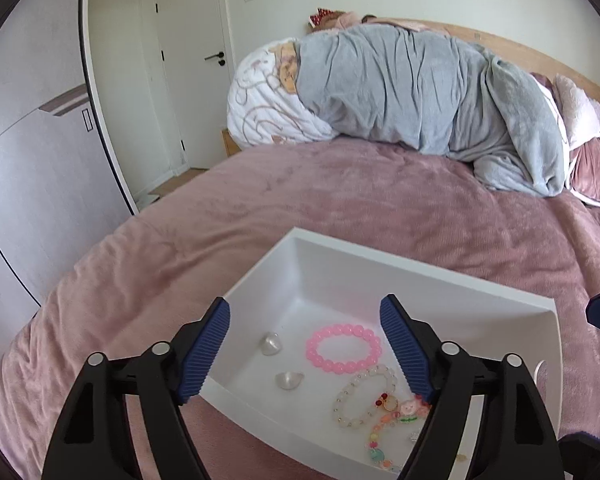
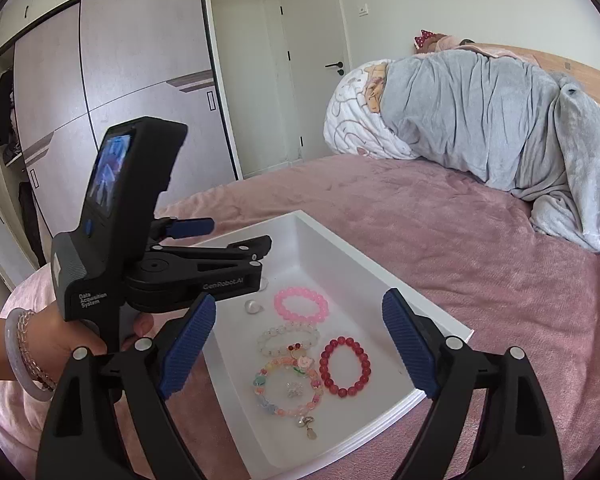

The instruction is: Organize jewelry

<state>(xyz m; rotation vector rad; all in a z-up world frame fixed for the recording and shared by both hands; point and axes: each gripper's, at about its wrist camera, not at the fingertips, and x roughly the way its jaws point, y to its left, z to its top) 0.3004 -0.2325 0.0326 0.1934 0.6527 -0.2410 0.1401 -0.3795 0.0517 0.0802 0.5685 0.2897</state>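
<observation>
A white tray lies on the pink bed cover and holds a pink bead bracelet, a clear bead bracelet, a many-coloured bracelet and two pearly shells. My left gripper hangs open above the tray's near left part with nothing between its pads. In the right wrist view the tray also shows a red bracelet beside the pink bracelet. My right gripper is open over the tray and holds nothing. The left gripper is at the tray's left, held by a hand.
A rolled grey blanket and white quilt lie across the far side of the bed. Wardrobe doors and a room door stand beyond the bed's left edge. Pink cover surrounds the tray.
</observation>
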